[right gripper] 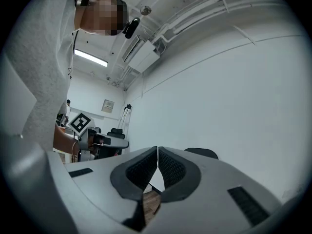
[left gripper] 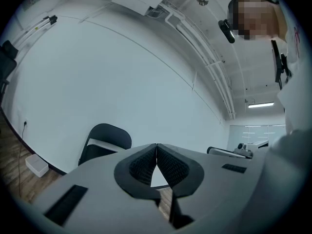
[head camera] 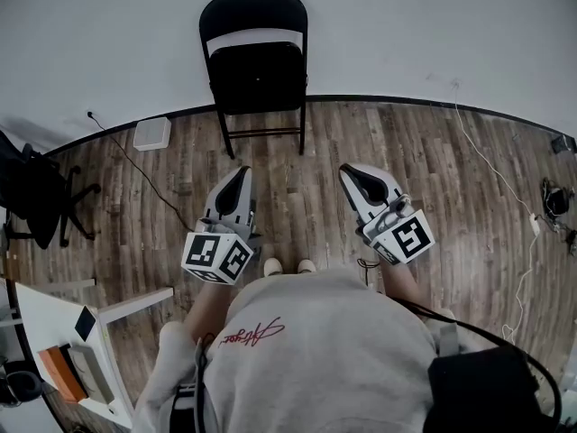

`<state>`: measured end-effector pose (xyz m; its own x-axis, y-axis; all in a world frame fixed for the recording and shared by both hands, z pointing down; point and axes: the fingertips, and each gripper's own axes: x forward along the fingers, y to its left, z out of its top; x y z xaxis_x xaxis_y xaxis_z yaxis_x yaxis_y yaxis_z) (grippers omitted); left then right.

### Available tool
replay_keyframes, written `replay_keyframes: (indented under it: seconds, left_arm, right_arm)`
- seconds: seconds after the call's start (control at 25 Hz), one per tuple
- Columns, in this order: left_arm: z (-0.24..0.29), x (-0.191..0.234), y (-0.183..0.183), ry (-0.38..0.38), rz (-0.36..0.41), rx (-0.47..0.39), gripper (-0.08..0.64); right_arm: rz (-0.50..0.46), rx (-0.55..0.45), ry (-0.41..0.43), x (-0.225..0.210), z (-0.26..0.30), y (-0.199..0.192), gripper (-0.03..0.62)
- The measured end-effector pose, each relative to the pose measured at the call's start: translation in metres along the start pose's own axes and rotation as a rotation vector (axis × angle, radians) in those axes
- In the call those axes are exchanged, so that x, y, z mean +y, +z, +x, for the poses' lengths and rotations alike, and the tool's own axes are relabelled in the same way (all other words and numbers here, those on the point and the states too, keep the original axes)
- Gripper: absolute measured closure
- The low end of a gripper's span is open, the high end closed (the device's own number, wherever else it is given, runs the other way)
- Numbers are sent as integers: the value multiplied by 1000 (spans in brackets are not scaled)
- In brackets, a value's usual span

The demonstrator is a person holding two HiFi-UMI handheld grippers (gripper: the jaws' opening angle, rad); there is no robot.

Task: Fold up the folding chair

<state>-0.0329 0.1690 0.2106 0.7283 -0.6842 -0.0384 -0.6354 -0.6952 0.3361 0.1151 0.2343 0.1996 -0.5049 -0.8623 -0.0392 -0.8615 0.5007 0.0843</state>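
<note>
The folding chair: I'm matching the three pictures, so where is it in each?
Head view: folding chair top centre, unfolded, by the white wall.
Left gripper view: chair lower left, backrest and seat edge showing.
Right gripper view: chair right of centre, only the backrest top showing.
Shared landmark: the white wall behind it.

Black folding chair (head camera: 255, 66), white wall (head camera: 433, 25), brown floor (head camera: 315, 179)

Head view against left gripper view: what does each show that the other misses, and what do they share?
Head view only: the person's shoes and the white cable trailing over the floor at right. Left gripper view only: ceiling pipes, a strip light, and the left gripper with its jaws shut on nothing. Both: the black folding chair, unfolded against the wall, the white box and the wood floor.
</note>
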Motion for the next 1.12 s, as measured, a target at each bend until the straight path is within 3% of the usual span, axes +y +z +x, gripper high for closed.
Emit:
replay_keyframes:
  seconds: [0.32, 1.12]
  left_arm:
    - [8, -11, 2, -21, -3, -7, 543]
    - [-11, -22, 4, -19, -10, -24, 542]
  right_arm:
    - [-54, -5, -54, -9, -11, 2, 572]
    - [-35, 19, -24, 13, -24, -3, 573]
